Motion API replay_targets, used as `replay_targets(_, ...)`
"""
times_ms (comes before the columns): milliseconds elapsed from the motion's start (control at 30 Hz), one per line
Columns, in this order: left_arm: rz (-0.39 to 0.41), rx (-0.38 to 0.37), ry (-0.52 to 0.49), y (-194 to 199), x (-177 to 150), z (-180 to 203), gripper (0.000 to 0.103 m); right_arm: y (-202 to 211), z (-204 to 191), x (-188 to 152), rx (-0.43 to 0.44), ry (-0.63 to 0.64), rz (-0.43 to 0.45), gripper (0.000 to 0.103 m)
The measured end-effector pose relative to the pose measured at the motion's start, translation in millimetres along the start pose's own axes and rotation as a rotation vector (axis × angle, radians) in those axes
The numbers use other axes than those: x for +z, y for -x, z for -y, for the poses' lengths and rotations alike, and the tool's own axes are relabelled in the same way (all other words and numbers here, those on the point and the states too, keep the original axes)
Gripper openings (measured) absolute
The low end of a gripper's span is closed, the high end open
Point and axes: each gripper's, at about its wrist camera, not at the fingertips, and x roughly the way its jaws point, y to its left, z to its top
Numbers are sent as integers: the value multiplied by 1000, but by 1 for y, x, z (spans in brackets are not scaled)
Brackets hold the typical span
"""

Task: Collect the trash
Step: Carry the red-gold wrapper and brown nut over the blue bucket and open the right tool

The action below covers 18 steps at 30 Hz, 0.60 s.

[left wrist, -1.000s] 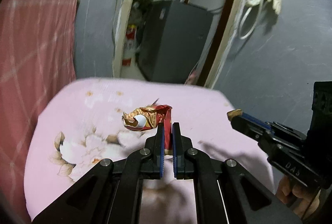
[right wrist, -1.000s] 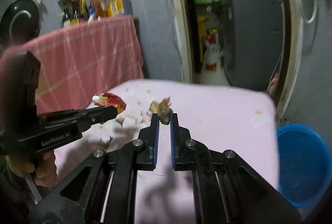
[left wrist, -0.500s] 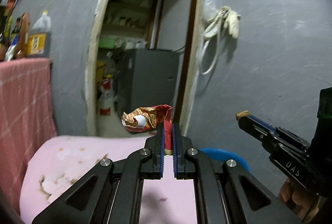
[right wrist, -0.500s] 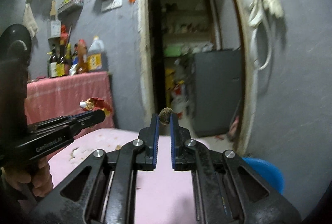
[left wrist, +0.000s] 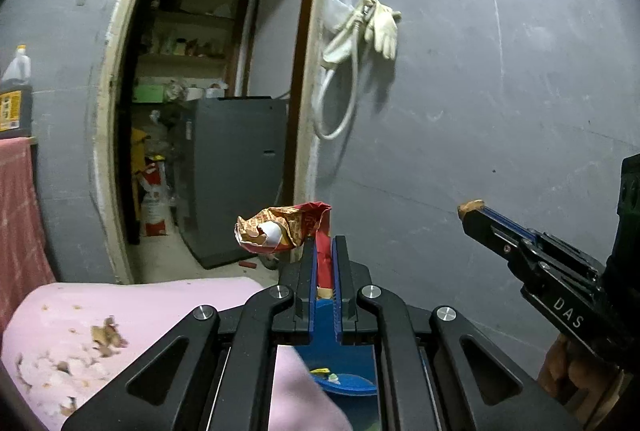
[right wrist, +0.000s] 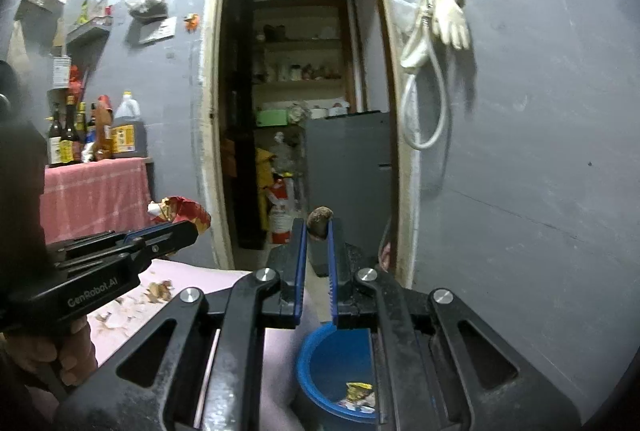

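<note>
Both hands have lifted off the pink surface (left wrist: 132, 307) and swung toward the grey wall, so a second ago the cloth filled the lower view and now only its corner shows, with the blue bucket (right wrist: 320, 363) coming in below the grippers. The left gripper (left wrist: 324, 243) is clenched on a red and gold snack wrapper (left wrist: 280, 227), which sticks up and to the left of its fingers. The right gripper (right wrist: 318, 231) is clamped on a small brown scrap (right wrist: 319, 220) at its very tip. Both pieces are off the surface and in the air, near the bucket but not plainly over it, so I judge this the carry, with the drop yet to come. The bucket already has some yellow litter in its bottom. Brown crumbs (left wrist: 106, 335) are left on the pink cloth, so more collecting remains. Beyond is an open doorway (right wrist: 304, 91) to a storeroom, a glove and hose (left wrist: 372, 27) on the wall, and bottles (right wrist: 92, 131) on a red-draped shelf
</note>
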Motion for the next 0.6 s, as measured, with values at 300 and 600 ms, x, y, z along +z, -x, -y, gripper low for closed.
replay_targets(300,-120,-25,4,-54,-24,17,5,-18,39,-29,-36,-41,-82,10)
replay_targets(600,-299,-49,52,-119,-47,15,5,-45,75,-62,-59,-144,-186,10)
